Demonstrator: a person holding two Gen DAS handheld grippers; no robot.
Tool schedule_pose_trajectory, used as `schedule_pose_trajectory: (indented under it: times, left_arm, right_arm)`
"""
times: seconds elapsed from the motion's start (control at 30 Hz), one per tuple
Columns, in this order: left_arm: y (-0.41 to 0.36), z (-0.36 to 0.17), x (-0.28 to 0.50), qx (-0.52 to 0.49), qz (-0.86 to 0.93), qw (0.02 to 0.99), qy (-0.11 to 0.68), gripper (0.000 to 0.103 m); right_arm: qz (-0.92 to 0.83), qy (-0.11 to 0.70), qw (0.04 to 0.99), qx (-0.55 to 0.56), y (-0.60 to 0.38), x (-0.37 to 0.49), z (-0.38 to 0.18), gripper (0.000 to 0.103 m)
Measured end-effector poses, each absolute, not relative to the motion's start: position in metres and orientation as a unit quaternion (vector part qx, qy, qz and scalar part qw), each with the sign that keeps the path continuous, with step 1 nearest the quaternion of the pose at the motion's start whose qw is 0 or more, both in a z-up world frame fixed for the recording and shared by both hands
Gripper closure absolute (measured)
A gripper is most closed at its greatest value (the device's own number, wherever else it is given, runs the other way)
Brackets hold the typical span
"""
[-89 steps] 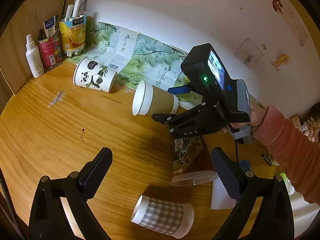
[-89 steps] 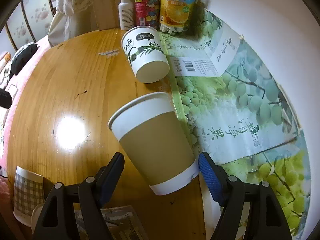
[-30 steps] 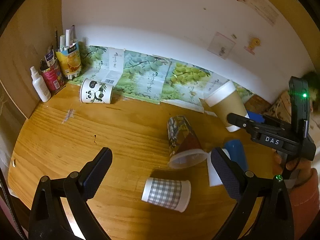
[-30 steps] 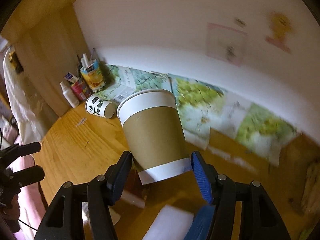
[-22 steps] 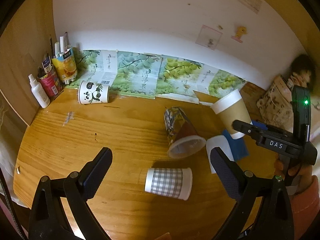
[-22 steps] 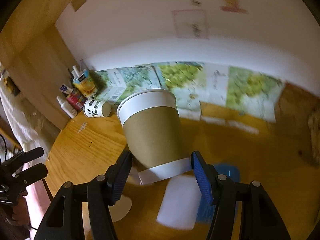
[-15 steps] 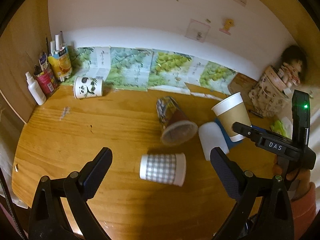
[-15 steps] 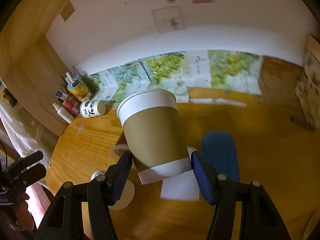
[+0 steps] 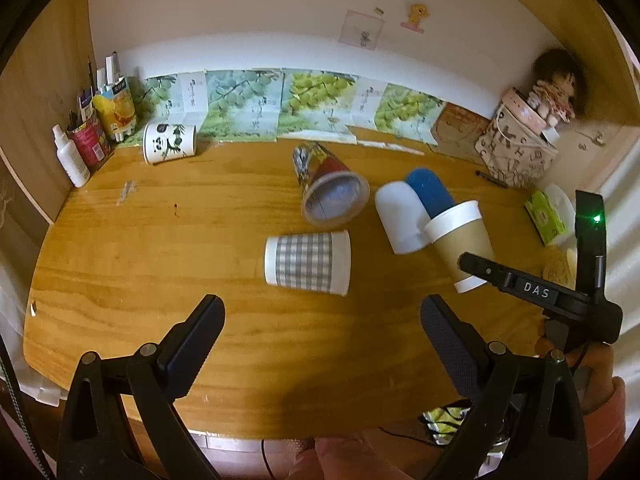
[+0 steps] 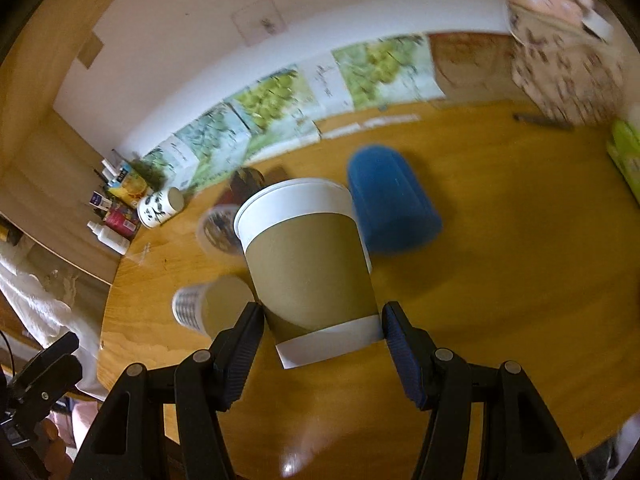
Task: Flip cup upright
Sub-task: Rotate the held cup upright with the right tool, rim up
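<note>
My right gripper (image 10: 322, 322) is shut on a brown paper cup with a white rim (image 10: 308, 264), gripping it near the base. The cup is rim-up and a little tilted, over the right part of the wooden table (image 9: 160, 248). In the left wrist view the same cup (image 9: 460, 240) and the right gripper (image 9: 472, 264) show at the right. My left gripper (image 9: 320, 328) is open and empty above the table's front edge.
Several cups lie on their sides: a grey checked one (image 9: 308, 262), a red patterned one (image 9: 328, 190), a white one (image 9: 400, 216), a blue one (image 9: 430, 192) and a panda one (image 9: 170, 142) at the back left. Bottles and cans (image 9: 92, 136) stand far left, a patterned bag (image 9: 516, 152) far right.
My right gripper has carried the brown cup from the back of the table to the right front, turning it from lying to rim-up. My left gripper has drawn back from the table.
</note>
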State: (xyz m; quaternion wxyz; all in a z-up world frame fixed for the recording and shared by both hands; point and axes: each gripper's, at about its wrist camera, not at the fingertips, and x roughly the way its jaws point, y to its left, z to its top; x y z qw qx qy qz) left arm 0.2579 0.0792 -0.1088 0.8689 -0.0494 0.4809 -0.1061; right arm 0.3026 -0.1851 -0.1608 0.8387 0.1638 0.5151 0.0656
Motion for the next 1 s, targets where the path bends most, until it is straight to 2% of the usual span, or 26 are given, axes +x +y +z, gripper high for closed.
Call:
schedule_pose_trajectory:
  times: [0.47,1.0]
  left_arm:
    - [0.077,-0.127,0.231,-0.030,-0.116,0.856,0.502,0.004]
    - [0.075,-0.142,0.227,-0.011,-0.114,0.846,0.521,0.004]
  right_arm:
    - [0.039,0.549,0.809,0.205,-0.179,0.260,-0.206,0.041]
    - [0.028,0.554,0.807,0.204,-0.168,0.254,-0.223,0.041]
